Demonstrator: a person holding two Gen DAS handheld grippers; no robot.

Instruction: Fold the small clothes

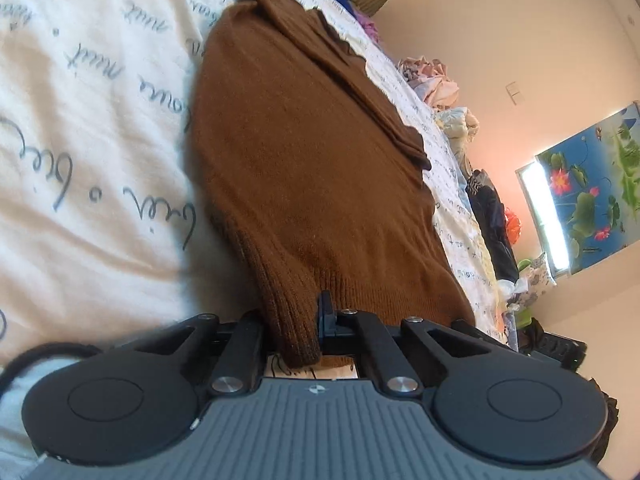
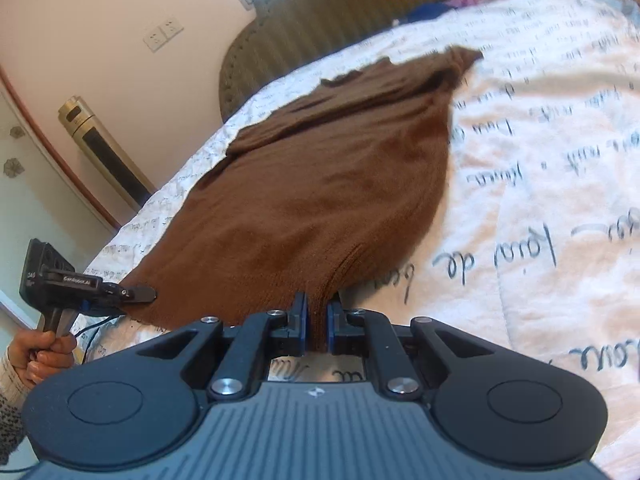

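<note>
A brown knitted sweater (image 1: 304,168) lies spread on a white bedspread with grey script (image 1: 92,128). My left gripper (image 1: 296,320) is shut on the ribbed hem at the sweater's near corner; the cloth drapes over one finger and hides it. In the right wrist view the same sweater (image 2: 312,184) stretches away from me, and my right gripper (image 2: 318,320) is shut on a pinch of its ribbed hem between blue pads. The left gripper (image 2: 140,294) shows at the hem's other corner, held by a hand (image 2: 44,354).
Piles of other clothes (image 1: 440,84) line the bed's far edge beside a wall with a flower-print curtain (image 1: 592,192). A ribbed olive headboard (image 2: 340,12) stands behind the bed, a tall gold appliance (image 2: 100,144) and a wall socket (image 2: 164,32) to its left.
</note>
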